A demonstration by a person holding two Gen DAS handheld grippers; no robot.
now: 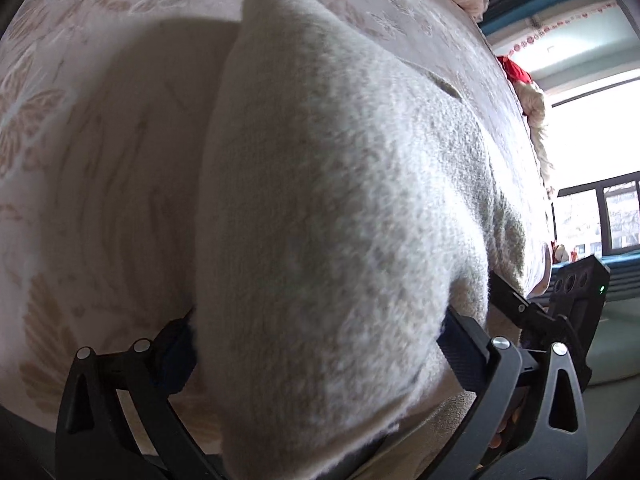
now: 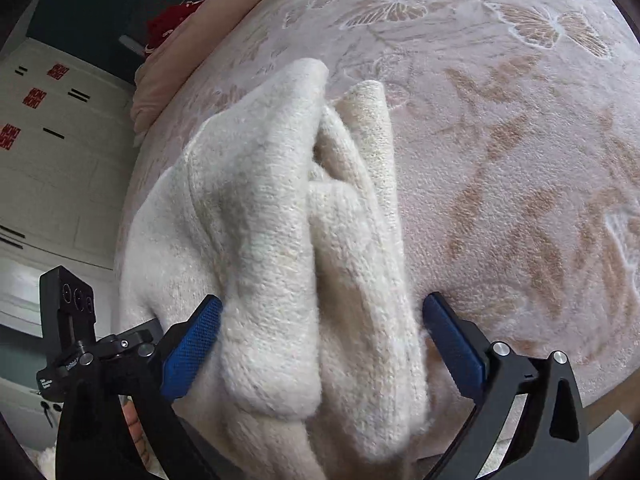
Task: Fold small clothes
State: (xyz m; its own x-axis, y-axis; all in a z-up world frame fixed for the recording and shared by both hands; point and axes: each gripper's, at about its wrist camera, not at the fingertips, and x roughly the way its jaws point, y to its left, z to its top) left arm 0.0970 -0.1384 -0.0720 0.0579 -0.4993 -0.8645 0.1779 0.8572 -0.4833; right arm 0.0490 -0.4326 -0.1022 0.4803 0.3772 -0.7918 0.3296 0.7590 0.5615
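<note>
Both tongs are spread as wide as they go. The left gripper [image 1: 320, 344] and the right gripper [image 2: 322, 344] each have a thick bunch of the cream sweater [image 2: 280, 240] sitting between the blue pads [image 2: 192, 352], but nothing's pinched, so it's lying loose. The sweater is on the pink butterfly bedspread [image 2: 520, 160], near its edge, doubled over on itself with a rolled cuff poking out at the far end. My guess: both ends were set down together so the fold lands even. Looks like it needs smoothing next.
</note>
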